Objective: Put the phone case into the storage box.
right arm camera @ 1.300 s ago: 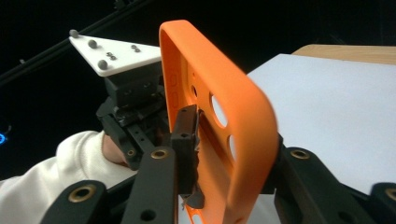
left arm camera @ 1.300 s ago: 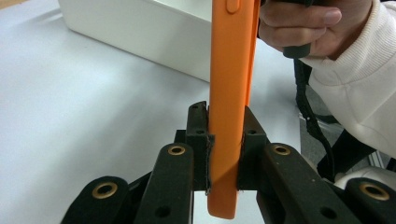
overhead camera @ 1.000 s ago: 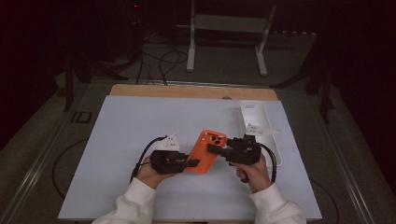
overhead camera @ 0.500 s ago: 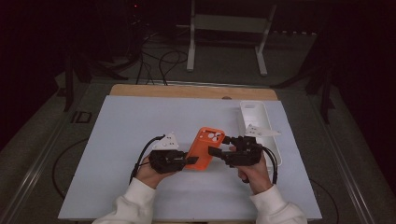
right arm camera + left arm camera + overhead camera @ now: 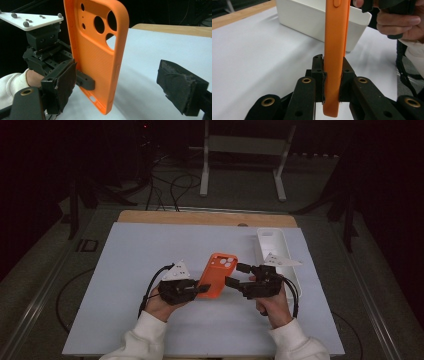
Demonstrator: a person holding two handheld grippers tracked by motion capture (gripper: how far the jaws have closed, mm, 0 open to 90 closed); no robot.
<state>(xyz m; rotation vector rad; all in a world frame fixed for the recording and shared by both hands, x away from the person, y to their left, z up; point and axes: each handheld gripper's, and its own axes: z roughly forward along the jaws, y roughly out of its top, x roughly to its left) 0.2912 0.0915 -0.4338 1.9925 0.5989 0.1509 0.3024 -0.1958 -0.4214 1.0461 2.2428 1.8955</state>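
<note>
An orange phone case (image 5: 217, 272) with round camera holes stands on edge above the white mat (image 5: 150, 255). My left gripper (image 5: 204, 290) is shut on its lower edge; in the left gripper view both pads press the case (image 5: 335, 50) between them (image 5: 332, 67). My right gripper (image 5: 235, 274) is at the case's right side, and its jaws have just been opening. In the right gripper view the case (image 5: 97, 55) stands between the spread jaws (image 5: 122, 85), close to the left pad (image 5: 65, 82) and well clear of the right pad (image 5: 178, 85).
A long white tray (image 5: 272, 245) lies on the mat's right side, just behind my right hand; it is also in the left gripper view (image 5: 307, 17). A wooden edge (image 5: 200, 217) runs along the table's far side, with a metal stand and cables on the floor beyond.
The right gripper's jaws have spread apart and let go of the case's right edge. The left gripper keeps its hold, and neither hand has shifted.
</note>
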